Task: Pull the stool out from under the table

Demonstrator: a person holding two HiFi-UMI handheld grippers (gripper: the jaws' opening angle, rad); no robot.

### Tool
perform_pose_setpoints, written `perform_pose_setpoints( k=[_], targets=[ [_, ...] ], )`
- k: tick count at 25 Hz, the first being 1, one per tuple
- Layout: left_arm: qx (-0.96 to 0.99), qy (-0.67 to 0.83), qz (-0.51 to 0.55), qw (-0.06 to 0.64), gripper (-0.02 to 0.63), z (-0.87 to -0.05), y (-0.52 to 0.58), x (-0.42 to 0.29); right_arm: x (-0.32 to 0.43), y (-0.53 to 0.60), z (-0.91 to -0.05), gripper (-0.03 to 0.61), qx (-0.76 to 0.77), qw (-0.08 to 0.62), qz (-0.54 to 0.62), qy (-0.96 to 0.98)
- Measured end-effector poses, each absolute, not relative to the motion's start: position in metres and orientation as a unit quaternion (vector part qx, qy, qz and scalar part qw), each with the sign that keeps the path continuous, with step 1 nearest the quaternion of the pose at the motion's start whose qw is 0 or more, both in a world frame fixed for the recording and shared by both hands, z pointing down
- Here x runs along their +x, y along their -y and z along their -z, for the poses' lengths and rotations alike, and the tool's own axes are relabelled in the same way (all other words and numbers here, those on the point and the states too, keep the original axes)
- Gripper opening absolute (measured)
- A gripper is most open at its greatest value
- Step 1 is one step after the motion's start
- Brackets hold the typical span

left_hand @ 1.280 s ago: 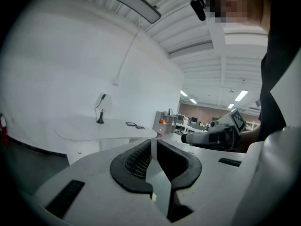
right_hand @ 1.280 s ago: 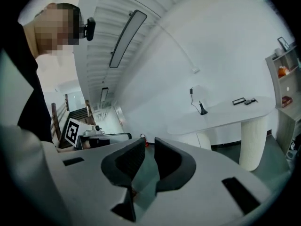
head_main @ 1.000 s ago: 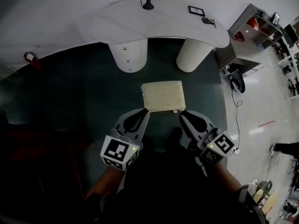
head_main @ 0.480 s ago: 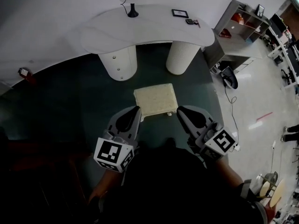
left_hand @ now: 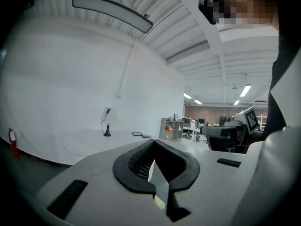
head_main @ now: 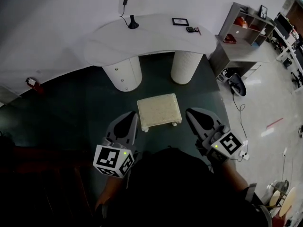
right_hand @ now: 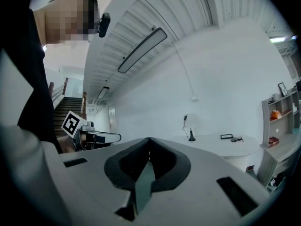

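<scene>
The stool [head_main: 158, 109] — judged light, stiff, cushion-topped — is best gripped at its side edges; the left gripper [head_main: 129, 120] and right gripper [head_main: 194, 117] are seen closed, empty.

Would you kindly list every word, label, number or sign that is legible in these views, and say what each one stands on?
No legible text anywhere in these views.
Cube markers on the left gripper and right gripper: black-and-white square patterns, no letters or digits.
Dark frame on the table: too small to read.
Red fire extinguisher by the wall: label too small to read.
</scene>
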State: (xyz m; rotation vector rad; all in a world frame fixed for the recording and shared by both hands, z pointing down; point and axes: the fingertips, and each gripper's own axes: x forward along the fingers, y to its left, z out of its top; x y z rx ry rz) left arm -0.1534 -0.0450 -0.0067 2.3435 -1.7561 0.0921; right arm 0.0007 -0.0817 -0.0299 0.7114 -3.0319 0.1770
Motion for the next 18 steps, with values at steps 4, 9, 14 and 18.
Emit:
perform_pose_setpoints(
  k=[4,9,14,18],
  targets=[
    [0.776,0.620,-0.041,0.109,0.015,0.007,0.042,-0.162,0.018,0.092,0.031,0.017,0.237,0.011,-0.051,0.970],
    [0.766,0.632,-0.047,0.112,0.015,0.010,0.043,-0.165,0.027,0.100,0.036,0.017,0.238,0.010,-0.039,0.970],
    [0.774,0.624,-0.057,0.096,0.015,0.017,0.047,-0.151,0.026,0.098,0.037,0.017,0.234,0.001,-0.036,0.971],
    [0.776,0.621,-0.064,0.087,0.015,0.023,0.048,-0.149,0.024,0.096,0.039,0.017,0.231,0.000,-0.034,0.972]
  ],
)
